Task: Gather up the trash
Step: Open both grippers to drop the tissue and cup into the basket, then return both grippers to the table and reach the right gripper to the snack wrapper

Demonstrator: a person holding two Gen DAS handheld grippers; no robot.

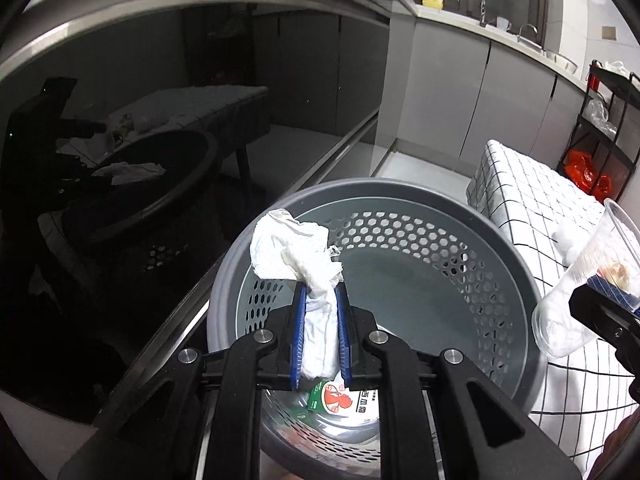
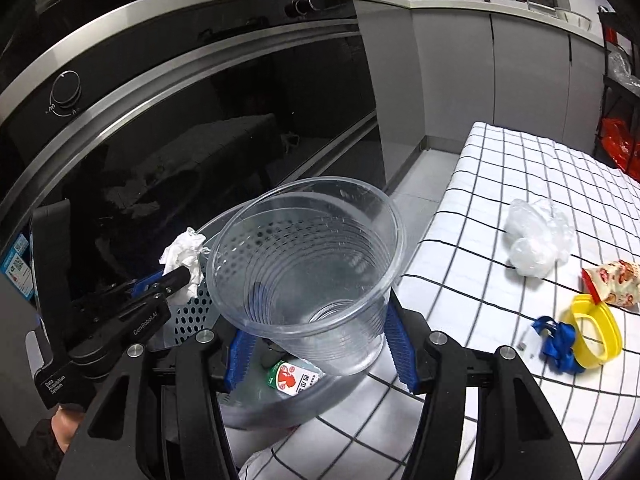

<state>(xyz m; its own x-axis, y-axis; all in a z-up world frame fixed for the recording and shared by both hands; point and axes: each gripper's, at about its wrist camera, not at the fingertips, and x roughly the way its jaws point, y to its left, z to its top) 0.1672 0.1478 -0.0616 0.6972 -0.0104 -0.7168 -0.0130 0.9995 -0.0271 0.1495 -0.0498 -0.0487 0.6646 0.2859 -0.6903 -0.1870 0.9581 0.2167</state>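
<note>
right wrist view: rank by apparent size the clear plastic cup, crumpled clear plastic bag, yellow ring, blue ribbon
1. Clear plastic cup, though it sits right at the lens in the right tongs, so nearness inflates it.
2. Crumpled clear plastic bag and yellow plastic ring: look about alike, not ranked.
3. Blue ribbon, smallest.

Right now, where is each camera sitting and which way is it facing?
Left wrist: rides the left gripper, angled down into the grey perforated bin; its jaws clamp a crumpled tissue.
Right wrist: rides the right gripper, angled down at the bin and the checked tablecloth; its jaws hold a clear plastic cup.
Shared: each shows the other gripper, the bin, the carton inside it, and the black oven door.
</note>
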